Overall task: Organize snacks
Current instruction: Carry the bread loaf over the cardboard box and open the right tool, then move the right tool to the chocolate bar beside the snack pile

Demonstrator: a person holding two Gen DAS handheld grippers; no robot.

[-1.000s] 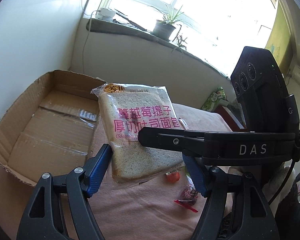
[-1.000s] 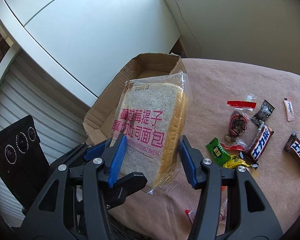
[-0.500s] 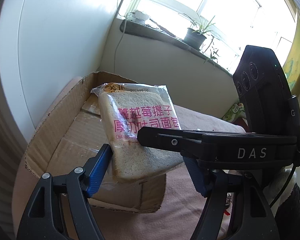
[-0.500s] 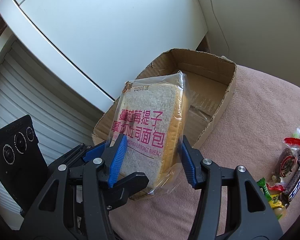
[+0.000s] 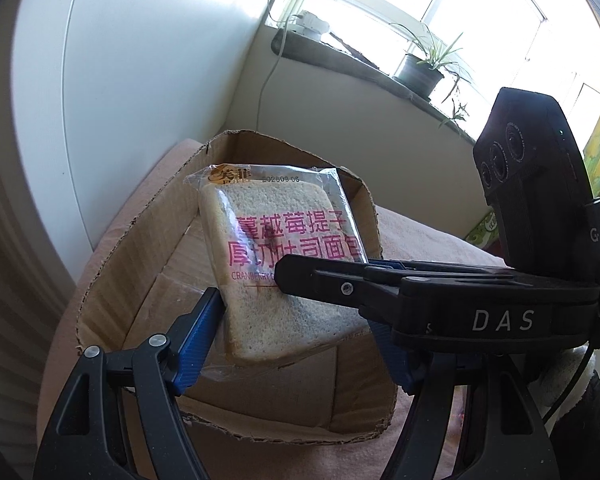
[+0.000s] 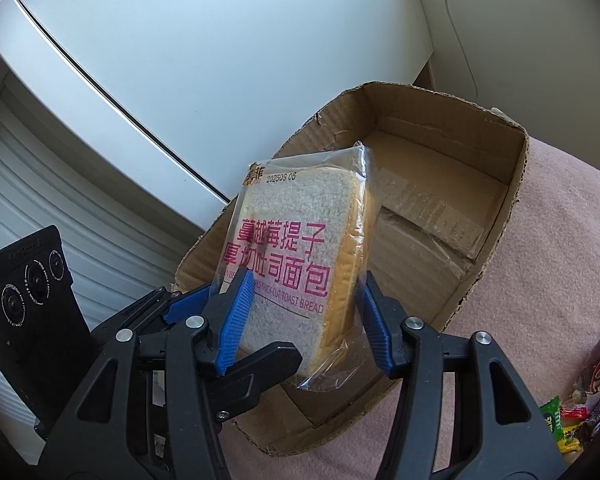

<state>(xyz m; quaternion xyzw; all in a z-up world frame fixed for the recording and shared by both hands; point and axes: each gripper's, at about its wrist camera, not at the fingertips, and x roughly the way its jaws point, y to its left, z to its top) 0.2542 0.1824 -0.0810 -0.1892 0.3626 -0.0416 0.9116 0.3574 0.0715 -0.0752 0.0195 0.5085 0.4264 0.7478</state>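
A clear bag of sliced toast bread with pink lettering (image 5: pixel 278 256) hangs in the air over an open cardboard box (image 5: pixel 112 276). My left gripper (image 5: pixel 296 332) grips the bag at its side edges. My right gripper (image 6: pixel 304 320) clamps the same bag (image 6: pixel 300 248) across its faces from the other side; it crosses the left wrist view as a black bar (image 5: pixel 380 284). In the right wrist view the box (image 6: pixel 512 200) lies just behind the bag, open and with nothing inside.
The box sits on a pink cloth (image 6: pixel 548 280) beside a white wall (image 5: pixel 140 60). Several small wrapped snacks (image 6: pixel 580 400) lie on the cloth at the right edge. A windowsill with a potted plant (image 5: pixel 420 72) is behind.
Both grippers have carried the bread bag left, from over the pink cloth to above the cardboard box. The loose snacks have slid out to the right edge of the right wrist view.
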